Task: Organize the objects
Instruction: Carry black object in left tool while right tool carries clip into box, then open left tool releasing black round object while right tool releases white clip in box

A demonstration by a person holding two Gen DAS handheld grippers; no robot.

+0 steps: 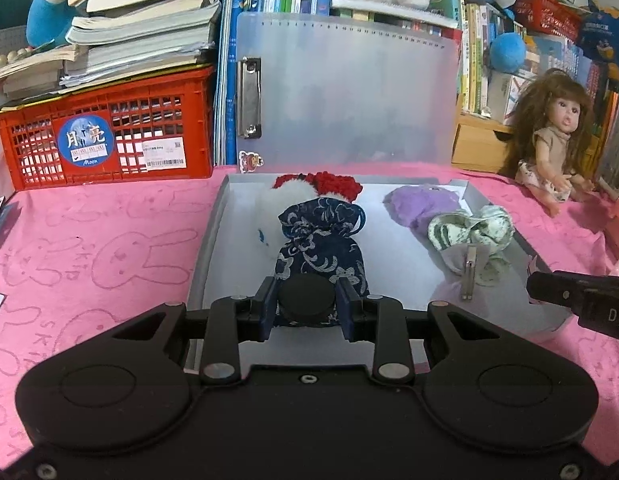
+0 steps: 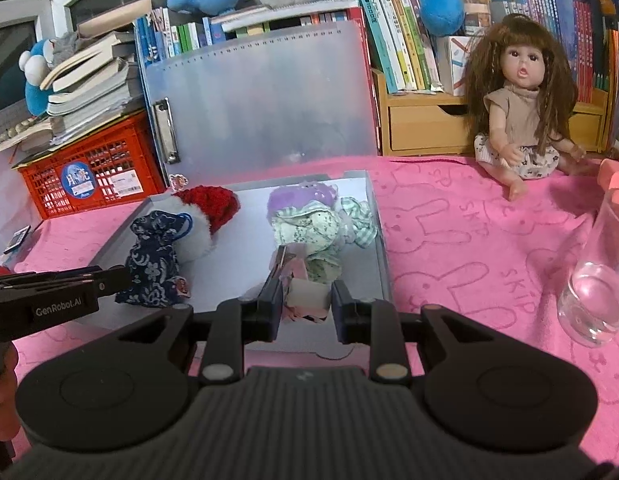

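An open grey box [image 1: 213, 224] lies on the pink cloth, its frosted lid [image 1: 345, 92] standing up behind. Inside are a navy floral pouch [image 1: 321, 244], a white and red plush [image 1: 321, 186], a purple plush [image 1: 423, 204] and a green-patterned pouch [image 1: 469, 232]. My left gripper [image 1: 307, 304] is shut on a black round disc [image 1: 307, 300] just in front of the navy pouch. My right gripper [image 2: 305, 308] is over the box's front right part, jaws apart around a small pink and white item [image 2: 305, 298], beside a metal clip [image 2: 279, 264]. The navy pouch [image 2: 153, 264] shows at left there.
A red crate [image 1: 105, 140] under stacked books stands at back left. A doll [image 2: 521, 108] sits at right by a wooden drawer shelf [image 2: 429, 128]. A clear glass cup [image 2: 597, 280] stands at far right. Books and plush toys fill the back.
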